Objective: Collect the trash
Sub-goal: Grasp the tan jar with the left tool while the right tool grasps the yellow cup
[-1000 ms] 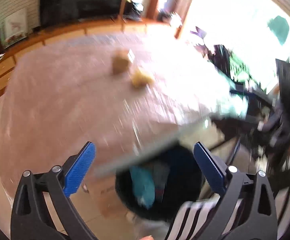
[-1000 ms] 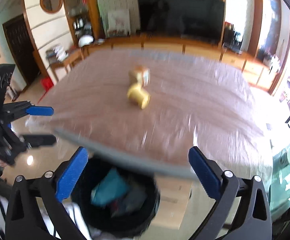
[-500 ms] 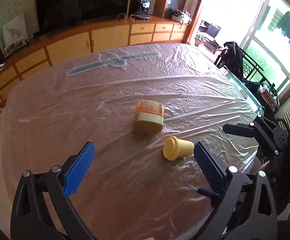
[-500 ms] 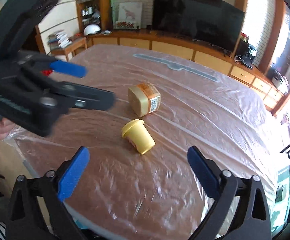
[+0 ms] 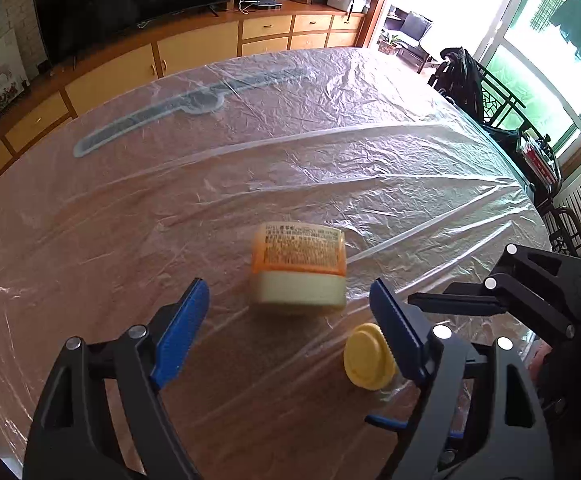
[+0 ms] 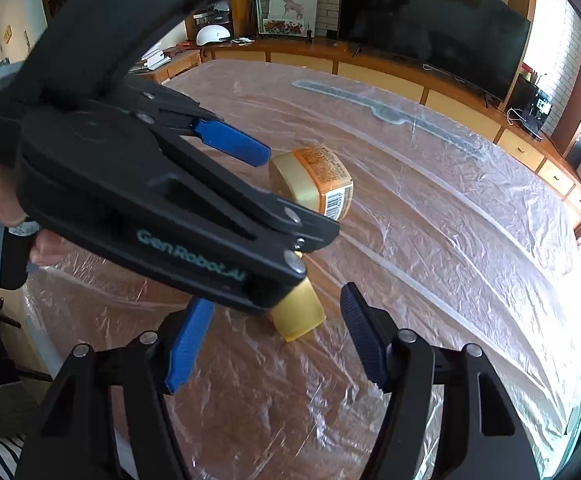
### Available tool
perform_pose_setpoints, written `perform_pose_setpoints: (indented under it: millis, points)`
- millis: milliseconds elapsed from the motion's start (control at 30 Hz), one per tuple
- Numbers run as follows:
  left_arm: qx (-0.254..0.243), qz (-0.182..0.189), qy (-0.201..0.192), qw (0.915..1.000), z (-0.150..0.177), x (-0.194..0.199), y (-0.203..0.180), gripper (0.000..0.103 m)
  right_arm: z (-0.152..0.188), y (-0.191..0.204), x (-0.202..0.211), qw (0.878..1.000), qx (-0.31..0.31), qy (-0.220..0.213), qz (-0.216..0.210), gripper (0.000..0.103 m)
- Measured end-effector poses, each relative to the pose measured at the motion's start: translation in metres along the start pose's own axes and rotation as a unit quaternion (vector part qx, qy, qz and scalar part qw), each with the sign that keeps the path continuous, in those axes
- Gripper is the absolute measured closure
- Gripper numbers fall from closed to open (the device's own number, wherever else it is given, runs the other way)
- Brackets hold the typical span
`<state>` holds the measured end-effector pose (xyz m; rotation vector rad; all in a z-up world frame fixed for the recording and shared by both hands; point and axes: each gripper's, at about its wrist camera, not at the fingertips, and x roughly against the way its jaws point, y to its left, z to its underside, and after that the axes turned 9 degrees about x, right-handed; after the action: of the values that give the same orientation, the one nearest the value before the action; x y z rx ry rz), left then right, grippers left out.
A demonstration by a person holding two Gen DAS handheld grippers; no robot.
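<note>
On the plastic-covered table the orange tub lies on its side, at 12 o'clock from the left gripper, whose jaws are closing without touching it. The yellow cup lies between the closing jaws of the right gripper, also untouched.

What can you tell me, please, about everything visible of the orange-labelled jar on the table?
The jar is a squat, rounded-square plastic container with a cream, translucent body and an orange label printed with small text and a barcode. It lies on its side on the plastic sheet covering the table, closed end toward the left tool. Nothing grips it: that tool's jaws are closing just short of it, not yet touching. A yellow cup lies close by, apart from it.
</note>
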<state>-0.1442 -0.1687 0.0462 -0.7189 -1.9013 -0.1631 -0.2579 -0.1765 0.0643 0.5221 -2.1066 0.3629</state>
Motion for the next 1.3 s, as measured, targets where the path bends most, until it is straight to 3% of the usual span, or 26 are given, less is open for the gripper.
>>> perform_pose_setpoints:
  millis: [167,267,400,533,767,867,1000,1233,1300]
  points:
    - [0.003,0.001,0.004,1.0000,-0.005,-0.008,0.003,0.020,-0.003,0.000,-0.003,1.000,0.002,-0.001,-0.010,0.039]
    - [0.004,0.000,0.008,1.0000,-0.006,-0.010,0.006,0.027,-0.003,0.002,-0.005,1.000,0.005,0.000,-0.015,0.040]
    - [0.003,-0.001,0.008,1.0000,-0.006,-0.012,0.007,0.028,-0.004,0.001,-0.009,1.000,0.007,0.001,-0.020,0.041]
    - [0.000,-0.007,0.005,1.0000,-0.007,-0.011,0.007,0.034,-0.006,-0.002,-0.015,1.000,0.010,0.007,-0.021,0.050]
    - [-0.005,-0.004,0.002,1.0000,-0.006,-0.009,0.007,0.039,-0.007,-0.004,-0.016,1.000,0.011,0.007,-0.021,0.050]
    - [-0.005,0.000,0.004,1.0000,-0.007,-0.009,0.005,0.045,-0.008,-0.005,-0.016,1.000,0.010,0.008,-0.019,0.060]
    - [-0.004,0.002,0.002,1.0000,-0.008,-0.008,0.005,0.056,-0.005,-0.005,-0.013,1.000,0.004,0.006,-0.025,0.060]
    - [-0.005,-0.011,-0.003,0.9999,-0.003,-0.002,0.010,0.056,0.002,-0.015,0.000,0.999,-0.039,-0.004,-0.030,0.064]
    - [0.002,-0.011,-0.005,0.9999,-0.002,0.001,0.013,0.056,0.005,-0.018,0.004,0.998,-0.050,-0.006,-0.034,0.073]
